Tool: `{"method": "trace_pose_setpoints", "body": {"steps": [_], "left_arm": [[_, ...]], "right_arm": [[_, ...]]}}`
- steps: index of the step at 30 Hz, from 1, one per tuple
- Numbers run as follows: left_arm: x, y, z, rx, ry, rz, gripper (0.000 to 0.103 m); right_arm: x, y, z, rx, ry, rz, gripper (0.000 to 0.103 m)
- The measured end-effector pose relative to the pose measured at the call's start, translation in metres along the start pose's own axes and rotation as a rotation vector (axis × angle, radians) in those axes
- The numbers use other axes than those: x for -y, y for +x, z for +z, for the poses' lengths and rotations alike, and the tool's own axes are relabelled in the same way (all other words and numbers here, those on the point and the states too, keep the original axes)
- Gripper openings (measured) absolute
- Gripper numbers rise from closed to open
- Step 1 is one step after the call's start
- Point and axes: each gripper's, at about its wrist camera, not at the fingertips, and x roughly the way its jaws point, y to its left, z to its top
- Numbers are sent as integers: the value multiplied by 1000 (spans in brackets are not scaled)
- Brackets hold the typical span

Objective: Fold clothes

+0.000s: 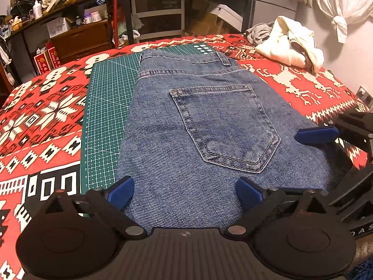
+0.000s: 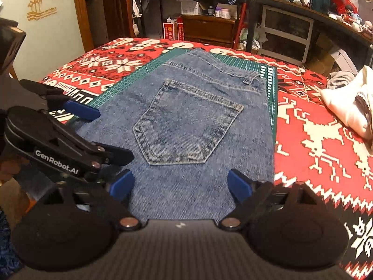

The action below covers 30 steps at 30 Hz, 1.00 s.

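Note:
Folded blue jeans lie back pocket up on a green cutting mat, waistband at the far end. My left gripper is open, its blue fingers spread wide over the near edge of the denim. One blue finger of the right gripper shows at the jeans' right edge. In the right wrist view the jeans fill the middle. My right gripper hangs open over their near edge. The left gripper stands open at the jeans' left side. Neither gripper pinches any cloth.
A red and white patterned blanket covers the surface under the mat. A pile of white clothing with a grey garment lies at the far right, also seen as the white pile. Cluttered shelves and drawers stand behind.

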Motion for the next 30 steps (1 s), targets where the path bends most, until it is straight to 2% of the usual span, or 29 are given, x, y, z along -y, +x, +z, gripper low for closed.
{"method": "trace_pose_setpoints", "body": {"steps": [1, 4, 10, 16, 21, 25, 28, 30], "left_arm": [[0, 0, -1, 4, -1, 0, 99], [-1, 1, -3, 11, -17, 7, 103], [0, 1, -4, 20, -22, 12, 103], [-3, 1, -1, -10, -17, -12, 103], [2, 4, 2, -28, -5, 7, 103], [1, 4, 2, -30, 0, 4, 103], [1, 4, 3, -35, -4, 6, 103], [1, 4, 2, -27, -7, 9, 103]], "right_arm": [[1, -1, 0, -4, -3, 0, 92], [1, -3, 3, -32, -14, 13, 102], [4, -13, 13, -55, -24, -11, 103], [12, -31, 29, -28, 25, -155, 103], [12, -38, 47, -31, 13, -272, 103], [6, -34, 63, -80, -71, -230, 103], [3, -27, 70, -82, -30, -212, 103], [4, -20, 75, -97, 7, -157, 103]]}}
